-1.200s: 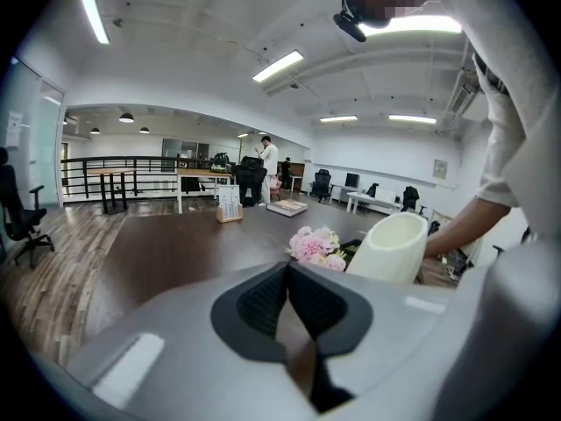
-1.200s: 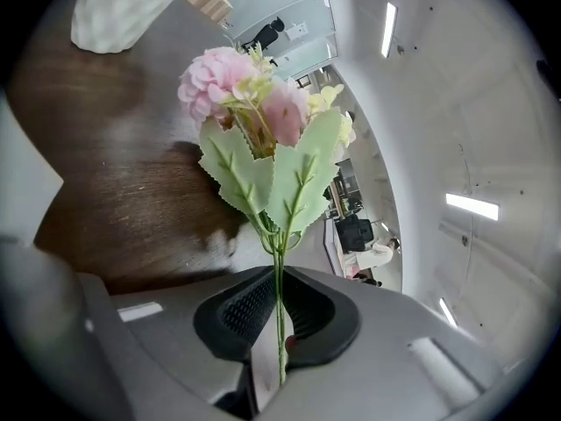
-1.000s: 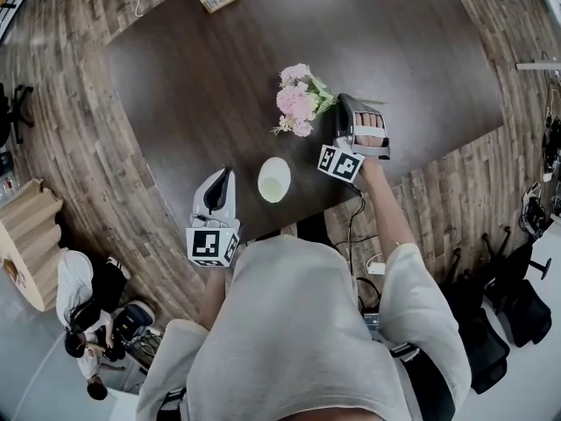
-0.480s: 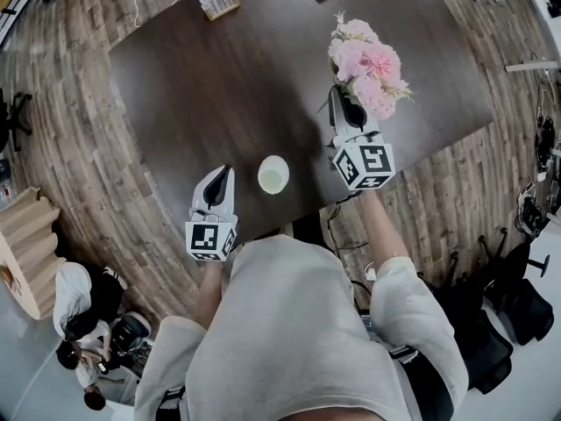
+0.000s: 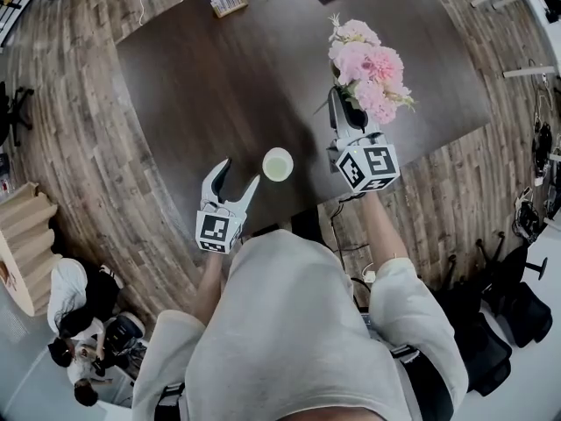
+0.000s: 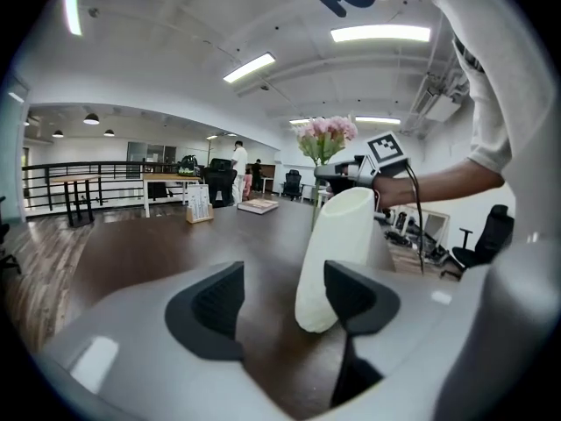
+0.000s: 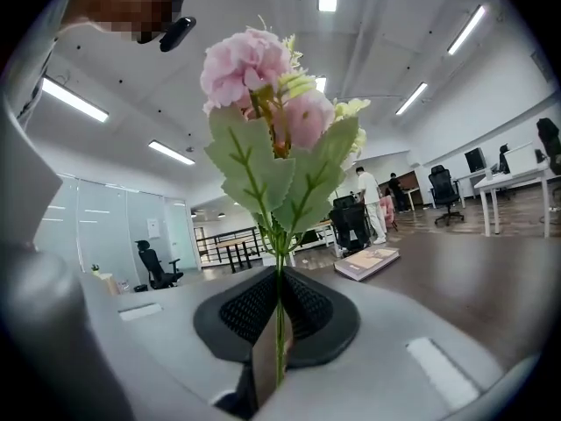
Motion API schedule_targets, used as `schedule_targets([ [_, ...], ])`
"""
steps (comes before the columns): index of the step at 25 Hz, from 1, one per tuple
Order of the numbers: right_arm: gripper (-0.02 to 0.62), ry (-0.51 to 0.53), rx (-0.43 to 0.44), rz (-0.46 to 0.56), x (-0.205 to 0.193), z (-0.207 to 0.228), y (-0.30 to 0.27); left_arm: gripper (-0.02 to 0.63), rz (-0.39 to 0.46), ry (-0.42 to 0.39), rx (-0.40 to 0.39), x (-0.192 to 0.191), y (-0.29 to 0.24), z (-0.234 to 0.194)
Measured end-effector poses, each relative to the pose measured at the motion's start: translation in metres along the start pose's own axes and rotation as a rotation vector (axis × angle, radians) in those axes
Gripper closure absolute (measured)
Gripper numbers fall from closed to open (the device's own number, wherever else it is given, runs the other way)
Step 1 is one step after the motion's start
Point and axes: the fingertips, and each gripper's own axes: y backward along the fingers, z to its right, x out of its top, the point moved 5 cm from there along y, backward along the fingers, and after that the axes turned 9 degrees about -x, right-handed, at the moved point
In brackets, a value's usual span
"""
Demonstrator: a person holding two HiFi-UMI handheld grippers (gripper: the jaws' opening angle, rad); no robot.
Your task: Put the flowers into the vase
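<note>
Here, flowers [image 5: 368, 64] pinched (right tool [image 5: 342, 103]), vase [image 5: 278, 164] perhaps untouched

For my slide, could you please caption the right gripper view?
Right gripper shut on the pink flowers, held upright.

From above, the person stretches both bare forearms forward from pale short sleeves. The left hand-held gripper [image 5: 238, 174], at lower centre-left of the frame, points toward the upper right and slightly downward. Its jaws have just been opening and now stand apart with nothing pressed between them, the vase [image 5: 277, 164] standing just past the right-hand jaw tip. The right hand-held gripper [image 5: 340, 103], at centre right, points up the frame and roughly level, its marker cube [image 5: 368, 167] turned to the camera. Its jaws are closed on the thin stem of the flowers [image 5: 366, 60], which rise upright above them
</note>
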Motion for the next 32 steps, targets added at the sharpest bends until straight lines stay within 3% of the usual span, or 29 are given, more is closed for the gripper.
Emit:
schedule_targets([
  [8,0.58,0.018,0.033,0.069,0.023,-0.05,0.053,0.196,0.011,-0.113,-0.14,-0.01,0.008,0.036],
  [16,0.58,0.045,0.037,0.149,0.046,-0.097,0.106,0.133,0.034,-0.214,-0.21,-0.004,-0.02,0.049],
  [28,0.58,0.067,0.022,0.2,0.062,-0.12,0.139,0.129,0.057,-0.255,-0.238,0.001,-0.039,0.056],
  [32,0.58,0.064,0.036,0.218,0.071,-0.125,0.142,0.177,0.055,-0.227,-0.228,0.002,-0.05,0.051],
])
